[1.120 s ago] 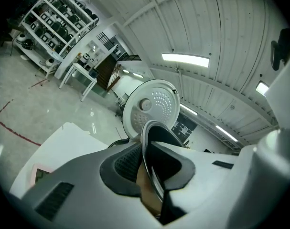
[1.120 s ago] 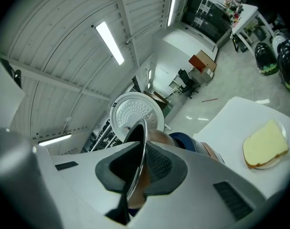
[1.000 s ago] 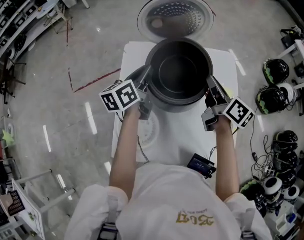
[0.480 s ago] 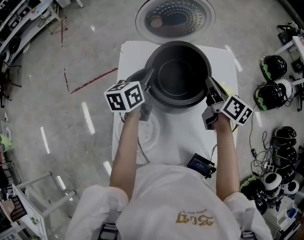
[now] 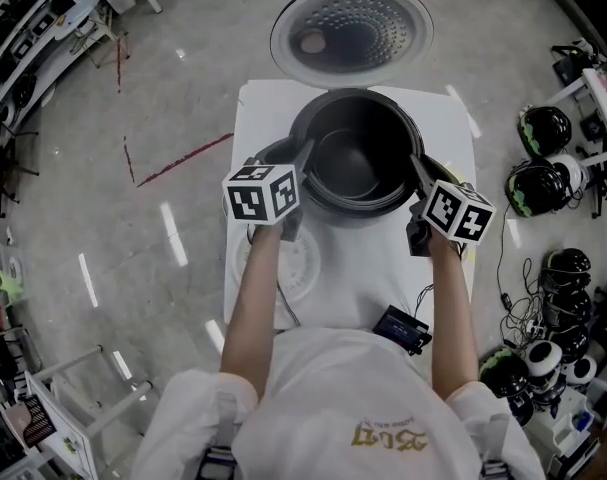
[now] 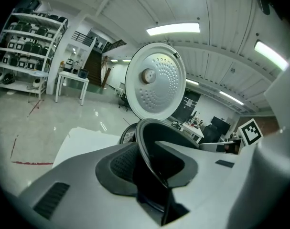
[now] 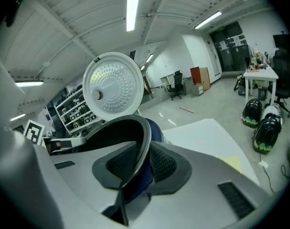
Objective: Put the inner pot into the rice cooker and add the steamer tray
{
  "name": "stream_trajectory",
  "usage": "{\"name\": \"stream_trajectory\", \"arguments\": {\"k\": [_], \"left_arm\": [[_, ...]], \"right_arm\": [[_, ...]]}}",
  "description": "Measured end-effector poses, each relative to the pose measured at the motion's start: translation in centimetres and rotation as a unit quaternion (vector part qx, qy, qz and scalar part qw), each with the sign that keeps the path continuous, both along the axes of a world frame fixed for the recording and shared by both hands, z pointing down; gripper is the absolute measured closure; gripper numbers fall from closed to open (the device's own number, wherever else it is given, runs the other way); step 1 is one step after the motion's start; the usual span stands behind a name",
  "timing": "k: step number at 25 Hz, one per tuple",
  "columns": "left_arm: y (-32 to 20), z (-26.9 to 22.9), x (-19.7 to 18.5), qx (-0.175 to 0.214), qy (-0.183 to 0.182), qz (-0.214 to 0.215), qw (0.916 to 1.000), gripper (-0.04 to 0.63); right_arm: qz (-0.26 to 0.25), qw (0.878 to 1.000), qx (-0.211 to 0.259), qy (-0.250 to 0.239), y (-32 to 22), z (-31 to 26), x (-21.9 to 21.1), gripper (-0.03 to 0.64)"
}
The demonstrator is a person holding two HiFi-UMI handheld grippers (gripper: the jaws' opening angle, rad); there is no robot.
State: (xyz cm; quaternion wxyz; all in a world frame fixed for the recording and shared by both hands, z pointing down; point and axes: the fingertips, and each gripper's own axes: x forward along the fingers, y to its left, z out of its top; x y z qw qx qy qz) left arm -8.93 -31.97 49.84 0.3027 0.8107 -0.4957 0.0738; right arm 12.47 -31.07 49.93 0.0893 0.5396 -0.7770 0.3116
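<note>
Opening around inner pot (image 5: pixel 355 163) rim, left hand-held gripper (image 5: pixel 304 152), right hand-held gripper (image 5: pixel 417 165), cooker body (image 5: pixel 269 152) mostly hidden.

One inner pot (image 5: pixel 353 163), one rice cooker (image 5: pixel 351 33), two grippers (image 5: pixel 305 154) (image 5: pixel 415 165)

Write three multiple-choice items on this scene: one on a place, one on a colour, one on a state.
1. Where is the pot? A on the floor; B in the cooker's mouth; C on a shelf.
2. What colour is the table? A red; B green; C white.
3. How is the lid? A swung open; B shut; C lying on the table.

Key: 1 B, the cooker's rim rings the pot in the head view. 2 C, the top shows white around the cooker. 3 A, it stands up behind the pot with its perforated inner face bared.
</note>
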Motion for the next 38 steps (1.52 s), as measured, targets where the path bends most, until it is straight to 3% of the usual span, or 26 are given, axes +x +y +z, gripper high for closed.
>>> {"name": "stream_trajectory", "arguments": {"k": [5, 11, 20, 28, 38], "left_arm": [[-0.6, -0.1, -0.5, 0.028, -0.048, -0.004, 0.9985, 0.438], [0.0, -0.1, -0.5, 0.028, -0.033, -0.012, 0.999, 0.358], [4.7, -0.8, -1.9, 0.033, -0.027, -0.03, 0.9986, 0.347], [10.6, -2.7, -0.5, 0.053, -0.016, -0.024, 0.9982, 0.35], [23.3, -1.6, -1.7, 0.036, 0.003, -0.023, 0.9991, 0.356]], "right_arm": [[0.007, 1.0, 0.021, 0.018, -0.5, -0.4, 0.1, 0.504], [0.013, 0.998, 0.056, 0.011, 0.8, -2.1, 0.2, 0.488], [0.017, 0.998, 0.065, -0.016, 6.8, -2.6, -0.4, 0.483], [0.017, 0.997, 0.063, -0.034, 14.0, -2.7, 0.1, 0.485], [0.03, 0.995, 0.057, -0.071, 26.1, -1.8, -1.0, 0.483]]}}
